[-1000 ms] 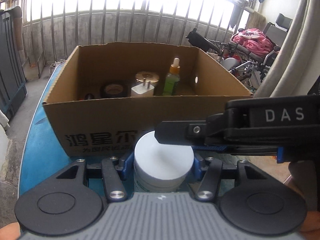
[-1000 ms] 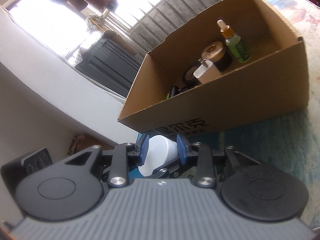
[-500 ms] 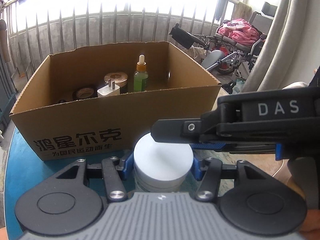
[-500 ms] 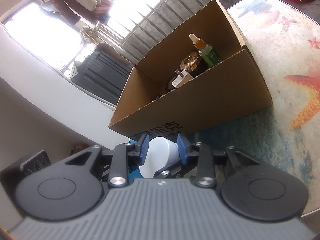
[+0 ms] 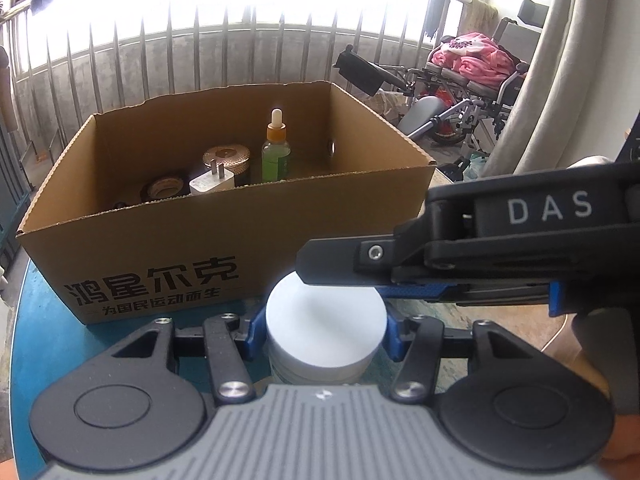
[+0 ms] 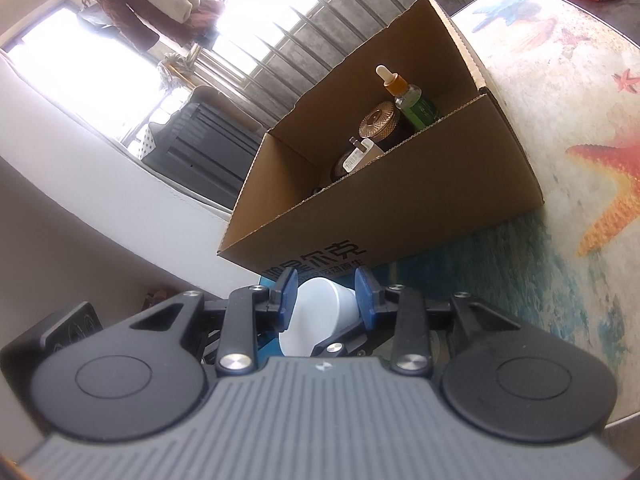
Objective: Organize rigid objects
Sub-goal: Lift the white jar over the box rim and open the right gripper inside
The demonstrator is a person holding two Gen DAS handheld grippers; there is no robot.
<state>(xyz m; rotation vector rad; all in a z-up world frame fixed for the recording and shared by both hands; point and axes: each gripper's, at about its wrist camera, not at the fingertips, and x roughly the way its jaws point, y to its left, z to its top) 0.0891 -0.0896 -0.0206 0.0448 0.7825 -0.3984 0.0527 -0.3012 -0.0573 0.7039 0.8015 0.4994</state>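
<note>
1. Left wrist view: the left gripper (image 5: 326,334) has its jaws about half apart, blue pads pressed on either side of a white jar (image 5: 326,330) with a flat white lid. The jar sits at the near edge of the table (image 5: 44,320), just in front of the cardboard box (image 5: 240,236).
2. Same view: the right gripper (image 5: 340,270) reaches in from the right, its upper black finger lying across the far rim of the jar lid. White letters "DAS" read on its body.
3. Right wrist view: the right gripper's jaws are narrowly parted, with the white jar (image 6: 326,314) between the blue pads. Whether the pads press on it, I cannot tell.
4. Box front bears large black Chinese print, "鸿星尔克", with a smaller line beneath that is only partly legible. The box is open-topped and stands on the table's patterned top; an orange starfish print (image 6: 612,196) lies beyond the box's right end.
5. Box contents, left wrist view: a green dropper bottle (image 5: 276,156) stands upright near the middle of the back wall; a bronze ribbed lid (image 5: 227,158) sits to its left; a white plug adapter (image 5: 212,182), prongs up, is in front of that; a dark tape roll (image 5: 164,189) lies further left. The bottle label is too small to read.
</note>
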